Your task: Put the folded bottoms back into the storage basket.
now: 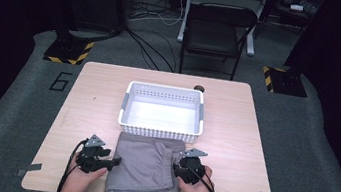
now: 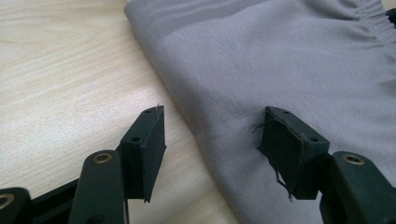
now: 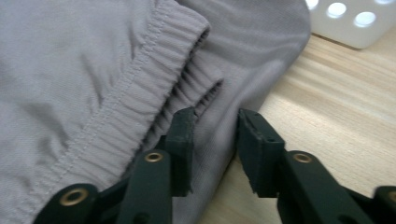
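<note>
Pale wood grain runs across the table (image 1: pixel 233 135), and near its front edge, between the person's two hands, lies a folded grey garment (image 1: pixel 146 168) with an elastic waistband (image 3: pixel 140 93) gathered along its right side. The cloth lies flat on the wood, its far edge just beside the near wall of a white perforated basket (image 1: pixel 160 126) that stands at the middle of the table.

At the garment's left edge sits the left gripper (image 2: pixel 212 140); its jaws stand wide apart, one over bare wood and the other over the cloth, with the fabric's border running between them and nothing pinched. At the right edge is the right gripper (image 3: pixel 215 140), whose jaws are drawn near each other with a fold of grey cloth between them, just below the waistband; whether they press the fold tight I cannot tell. A corner of the basket shows beyond it in the right gripper view.

A small dark round object (image 1: pixel 199 88) rests near the table's far edge behind the basket. Grey carpet (image 1: pixel 303 145) surrounds the table, with a "6" (image 1: pixel 61 81) marked on it at the left. Farther back stand a black folding chair (image 1: pixel 219 32), loose cables (image 1: pixel 150 47) and two stands whose bases (image 1: pixel 68 51) carry yellow and black stripes. Dark curtains close the room.
</note>
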`<state>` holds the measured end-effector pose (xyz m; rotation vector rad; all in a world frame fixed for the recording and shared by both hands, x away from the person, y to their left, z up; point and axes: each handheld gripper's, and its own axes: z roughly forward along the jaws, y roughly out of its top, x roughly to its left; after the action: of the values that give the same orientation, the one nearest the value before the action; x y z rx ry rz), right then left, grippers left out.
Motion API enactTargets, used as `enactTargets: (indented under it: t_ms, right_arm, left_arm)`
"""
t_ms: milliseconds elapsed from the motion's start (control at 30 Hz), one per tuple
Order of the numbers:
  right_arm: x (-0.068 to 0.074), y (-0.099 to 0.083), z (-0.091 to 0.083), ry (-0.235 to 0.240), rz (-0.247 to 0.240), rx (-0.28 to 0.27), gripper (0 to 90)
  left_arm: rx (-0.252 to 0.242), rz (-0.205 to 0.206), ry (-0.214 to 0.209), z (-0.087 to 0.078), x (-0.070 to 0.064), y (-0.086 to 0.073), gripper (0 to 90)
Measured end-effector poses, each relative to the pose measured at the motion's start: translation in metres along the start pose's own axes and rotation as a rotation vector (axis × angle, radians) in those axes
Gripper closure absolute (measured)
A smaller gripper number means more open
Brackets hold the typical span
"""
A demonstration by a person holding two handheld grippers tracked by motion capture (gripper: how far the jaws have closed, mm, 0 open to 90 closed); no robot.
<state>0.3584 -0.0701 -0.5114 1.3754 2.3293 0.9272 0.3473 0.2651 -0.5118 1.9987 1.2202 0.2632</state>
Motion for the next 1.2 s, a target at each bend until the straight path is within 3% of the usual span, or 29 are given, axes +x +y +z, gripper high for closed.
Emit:
enactTargets:
  t_ms: [233, 300, 533, 700, 933, 1100, 1200]
  right_arm:
    - [0.005, -0.001, 0.000, 0.003, -0.040, -0.016, 81.6]
    - [0.006, -0.001, 0.000, 0.008, -0.039, -0.010, 83.1]
    - [0.003, -0.001, 0.000, 0.021, -0.032, -0.008, 84.1]
    - [0.003, -0.001, -0.001, 0.017, -0.033, -0.013, 81.5]
    - [-0.001, -0.002, -0.003, 0.005, -0.005, -0.014, 66.2]
    - [0.000, -0.004, -0.004, 0.002, 0.015, -0.007, 62.9]
    - [0.001, -0.005, -0.005, -0.002, 0.011, -0.008, 60.5]
  left_arm:
    - [0.001, -0.005, -0.013, 0.000, -0.002, 0.000, 39.3]
    - [-0.017, -0.005, -0.002, 0.002, -0.005, 0.000, 39.0]
    - [-0.001, 0.018, 0.012, 0.006, -0.010, 0.001, 37.0]
    - [0.007, 0.010, -0.003, 0.008, -0.010, 0.001, 34.8]
    - [0.006, 0.028, 0.005, 0.017, -0.018, 0.004, 30.5]
    - [-0.022, 0.002, 0.018, 0.020, -0.019, 0.009, 30.5]
    - [-0.010, -0.003, 0.020, 0.021, -0.017, 0.010, 29.7]
